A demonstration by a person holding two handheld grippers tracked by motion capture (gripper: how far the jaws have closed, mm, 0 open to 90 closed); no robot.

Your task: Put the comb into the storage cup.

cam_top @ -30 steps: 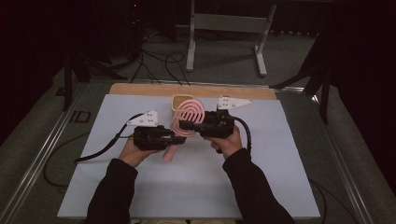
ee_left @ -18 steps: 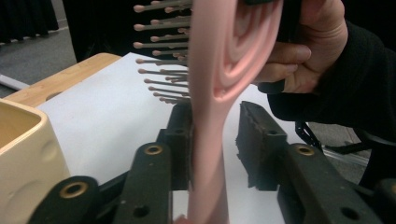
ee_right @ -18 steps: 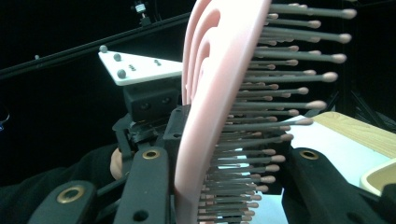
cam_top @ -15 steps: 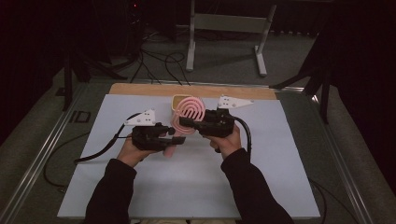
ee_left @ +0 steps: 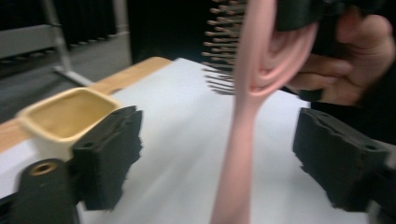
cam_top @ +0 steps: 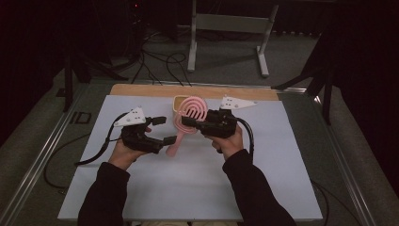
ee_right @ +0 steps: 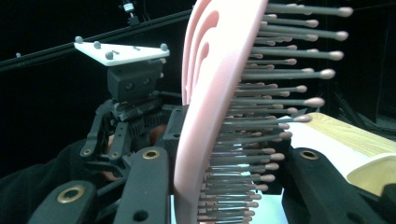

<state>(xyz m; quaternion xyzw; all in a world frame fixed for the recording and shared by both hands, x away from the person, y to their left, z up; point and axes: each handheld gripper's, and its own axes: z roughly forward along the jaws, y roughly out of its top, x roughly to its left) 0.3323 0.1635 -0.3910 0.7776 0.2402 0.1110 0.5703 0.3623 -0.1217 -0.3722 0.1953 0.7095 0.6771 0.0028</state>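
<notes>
Overhead, the right gripper (cam_top: 190,122) covers part of the pink hairbrush's (cam_top: 187,123) head, its handle slanting near-left between the left gripper's (cam_top: 163,130) jaws, which have just been opening. Closer, the left gripper view shows those jaws apart, clear of the blurred handle, beside a cream cup (ee_left: 65,116). Lastly, the right gripper view has jaws clamped on the bristled head, its top cut off.

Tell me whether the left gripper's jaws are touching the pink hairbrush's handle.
Apart. In the left gripper view the left gripper's jaws, which have just been opening, stand wide, with white table showing on both sides of the pink hairbrush's handle between them.
</notes>
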